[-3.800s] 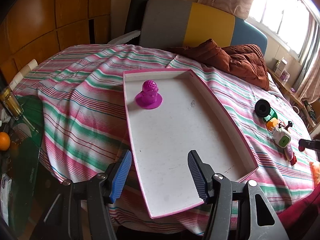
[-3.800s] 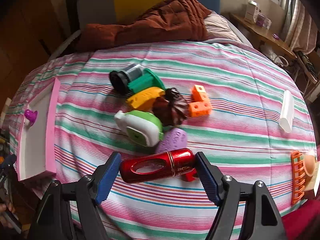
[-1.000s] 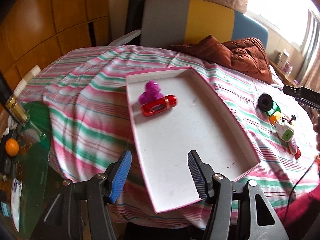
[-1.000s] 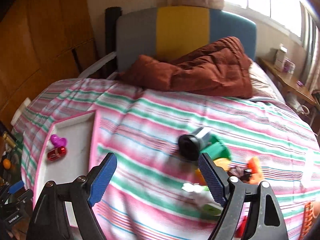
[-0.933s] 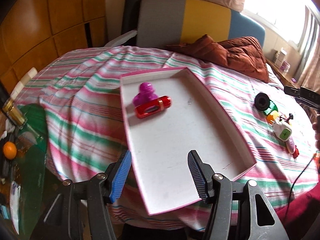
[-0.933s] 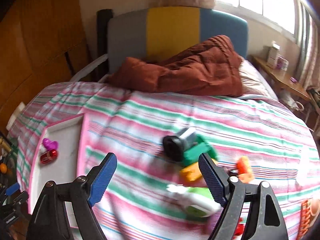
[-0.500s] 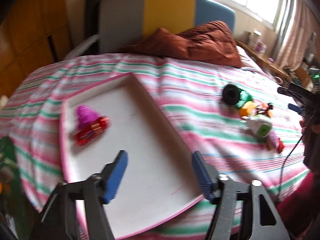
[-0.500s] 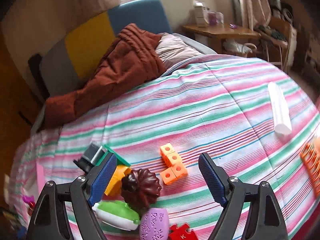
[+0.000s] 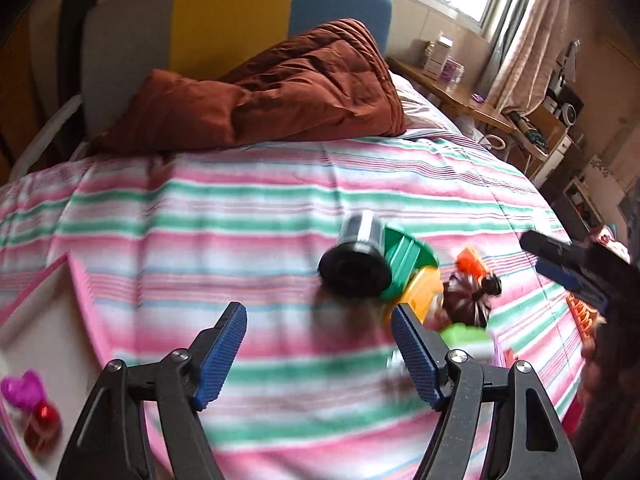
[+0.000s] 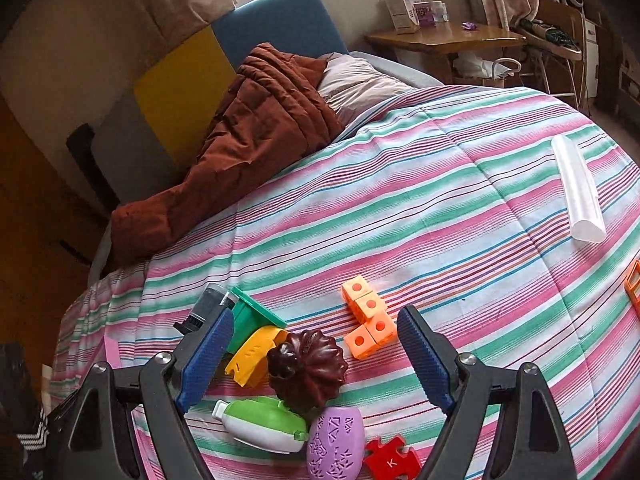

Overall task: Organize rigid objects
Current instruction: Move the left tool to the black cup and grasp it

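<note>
Swinging away from the tray [image 9: 76, 280], where the red clip [image 9: 42, 420] is now lying, the left gripper [image 9: 318, 350] has been widening, empty; the right gripper [image 10: 314, 354], jaws apart, is hovering over the toys [image 10: 306, 368].

A single legible character is shown in the right wrist view: a white capital letter "K", printed on the red jigsaw-shaped piece [image 10: 391, 463] that lies just beside the purple patterned egg-shaped piece [image 10: 336, 442], on the side away from the green-and-white toy. Printing on the boxes [image 10: 404, 8] on the wooden side table is too small to be read. In the left wrist view, no text can be read.
</note>
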The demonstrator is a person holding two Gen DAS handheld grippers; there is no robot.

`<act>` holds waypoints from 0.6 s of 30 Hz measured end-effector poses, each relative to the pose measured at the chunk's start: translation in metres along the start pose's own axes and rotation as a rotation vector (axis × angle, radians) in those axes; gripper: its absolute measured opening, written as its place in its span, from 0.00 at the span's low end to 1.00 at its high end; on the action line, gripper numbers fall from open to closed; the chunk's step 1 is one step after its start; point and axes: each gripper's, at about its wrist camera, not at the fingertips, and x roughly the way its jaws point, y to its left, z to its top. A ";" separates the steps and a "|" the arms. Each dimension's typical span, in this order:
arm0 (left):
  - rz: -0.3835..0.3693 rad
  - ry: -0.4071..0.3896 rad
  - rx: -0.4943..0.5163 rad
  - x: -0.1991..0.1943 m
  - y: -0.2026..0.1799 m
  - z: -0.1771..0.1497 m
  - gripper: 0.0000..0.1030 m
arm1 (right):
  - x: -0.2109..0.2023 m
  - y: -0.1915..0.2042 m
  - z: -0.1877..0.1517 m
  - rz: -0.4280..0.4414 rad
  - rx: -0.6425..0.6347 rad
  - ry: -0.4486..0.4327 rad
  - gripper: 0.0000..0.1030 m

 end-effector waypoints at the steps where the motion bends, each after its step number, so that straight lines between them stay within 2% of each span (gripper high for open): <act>1: -0.007 0.008 0.008 0.007 -0.003 0.008 0.69 | 0.001 0.000 0.000 0.001 0.002 0.007 0.83; 5: -0.026 0.042 0.033 0.038 -0.010 0.037 0.68 | 0.002 0.000 0.000 0.023 0.013 0.024 0.83; 10: -0.040 0.156 0.075 0.087 -0.019 0.054 0.66 | 0.000 -0.003 0.000 0.044 0.035 0.024 0.83; 12: -0.038 0.204 0.093 0.105 -0.023 0.053 0.55 | -0.001 -0.006 0.002 0.049 0.053 0.024 0.83; 13: -0.040 0.221 0.093 0.111 -0.023 0.050 0.46 | -0.001 -0.008 0.002 0.050 0.063 0.025 0.83; 14: -0.052 0.210 0.095 0.111 -0.023 0.048 0.42 | -0.001 -0.010 0.003 0.051 0.070 0.026 0.83; 18: -0.068 0.168 0.036 0.097 -0.013 0.031 0.42 | -0.002 -0.019 0.005 0.054 0.110 0.014 0.83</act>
